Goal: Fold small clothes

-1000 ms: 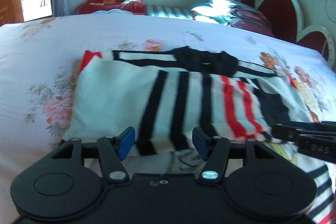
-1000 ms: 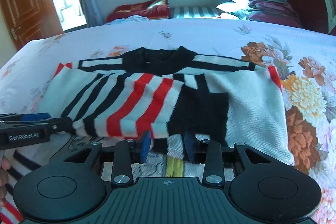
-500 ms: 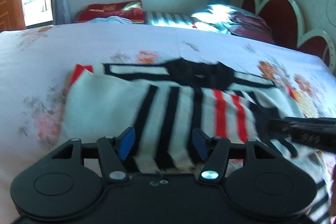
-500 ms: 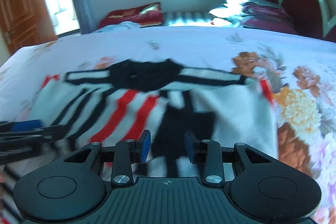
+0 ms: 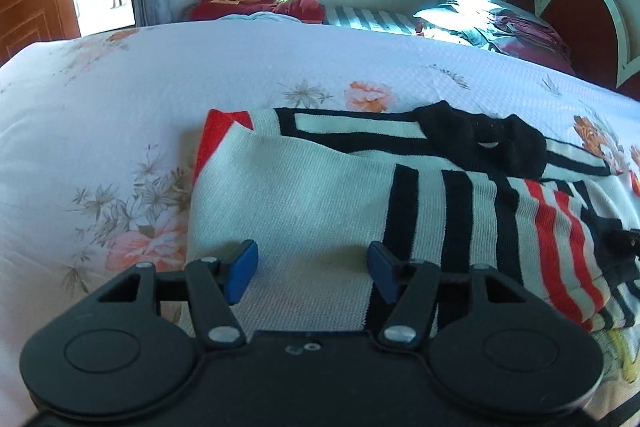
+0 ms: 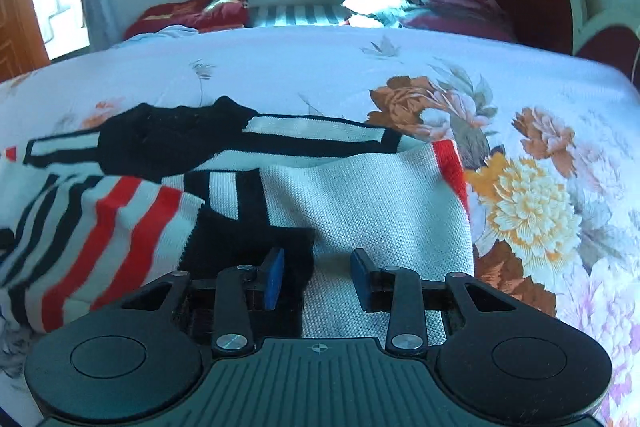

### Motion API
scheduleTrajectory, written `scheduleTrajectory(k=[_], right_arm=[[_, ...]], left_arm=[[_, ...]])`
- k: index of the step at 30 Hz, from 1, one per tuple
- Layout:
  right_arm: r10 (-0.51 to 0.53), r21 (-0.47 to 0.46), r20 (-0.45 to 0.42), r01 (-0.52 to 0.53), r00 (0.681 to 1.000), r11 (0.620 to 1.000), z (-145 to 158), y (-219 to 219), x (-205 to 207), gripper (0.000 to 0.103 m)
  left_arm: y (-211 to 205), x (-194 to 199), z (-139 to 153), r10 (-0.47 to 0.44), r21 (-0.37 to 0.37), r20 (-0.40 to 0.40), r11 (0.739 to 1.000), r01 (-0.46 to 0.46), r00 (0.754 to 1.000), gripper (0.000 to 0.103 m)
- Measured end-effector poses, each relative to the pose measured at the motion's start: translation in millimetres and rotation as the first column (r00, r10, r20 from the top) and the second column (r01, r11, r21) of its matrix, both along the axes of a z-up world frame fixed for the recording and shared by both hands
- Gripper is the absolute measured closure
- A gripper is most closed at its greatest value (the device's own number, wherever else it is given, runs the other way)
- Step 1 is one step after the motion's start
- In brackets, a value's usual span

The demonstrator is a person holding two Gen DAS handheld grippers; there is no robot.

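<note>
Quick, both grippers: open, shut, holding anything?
Left gripper: open, empty, over the sweater.
Right gripper: open, empty, over the same sweater.

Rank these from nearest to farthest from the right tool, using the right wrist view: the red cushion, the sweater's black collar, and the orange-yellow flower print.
1. Orange-yellow flower print, on the bedspread right of the right tool.
2. Black collar, at the sweater's far edge, left.
3. Red cushion, beyond the bed, under the window.

bare bedspread around sweater
</note>
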State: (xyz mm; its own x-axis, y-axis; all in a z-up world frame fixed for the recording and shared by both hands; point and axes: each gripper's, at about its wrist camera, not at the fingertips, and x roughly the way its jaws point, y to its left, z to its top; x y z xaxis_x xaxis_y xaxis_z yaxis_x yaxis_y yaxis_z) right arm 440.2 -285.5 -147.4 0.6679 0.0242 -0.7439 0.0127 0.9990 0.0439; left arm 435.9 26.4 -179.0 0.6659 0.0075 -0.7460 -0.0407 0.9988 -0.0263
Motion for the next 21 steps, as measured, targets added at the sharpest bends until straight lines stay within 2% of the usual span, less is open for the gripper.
scheduleTrajectory(k=[2,4,7,10,14,19,21], right_arm=[[-0.004,-0.006,0.012,0.004,1.0,1.0,5.6,1.1,-6.2,0.068],[0.005,0.055,0.037,-0.007,0.999,0.998,14.6,1.5,-18.5,0.068],[0.082,0.1,0.059,-0.088,0.995,0.991,25.6,17.0,-42.6,0.068],[0.181,0.107,0.054,-0.186,0.982,0.977,27.9,40.0,-65.7,0.068],[0.259,0.122,0.036,-0.261,0.965,0.957,20.7,57.8,-91.6,0.068],[0.306,0.123,0.021,-0.306,0.952,0.944,10.9,68.9,-106.9,0.068],[0.326,0.096,0.001,-0.325,0.945,0.941,3.6,71.0,-113.0,0.068]], left_arm=[[-2.3,-7.7,7.3,0.0,-0.001,0.01,1.0,0.0,1.0,0.045],[-7.2,-20.7,16.7,-0.02,-0.023,0.04,1.0,0.021,0.999,0.044],[-22.9,-42.7,29.2,-0.067,-0.029,0.068,0.997,0.069,0.995,0.044],[-39.2,-60.9,34.0,-0.109,-0.054,0.052,0.992,0.112,0.993,0.043],[-57.1,-84.2,27.6,-0.135,-0.073,0.018,0.988,0.136,0.991,0.043],[-69.8,-105.3,6.8,-0.155,-0.033,-0.03,0.987,0.155,0.987,0.043],[-66.3,-113.0,-1.3,-0.144,-0.004,-0.049,0.99,0.144,0.988,0.043]])
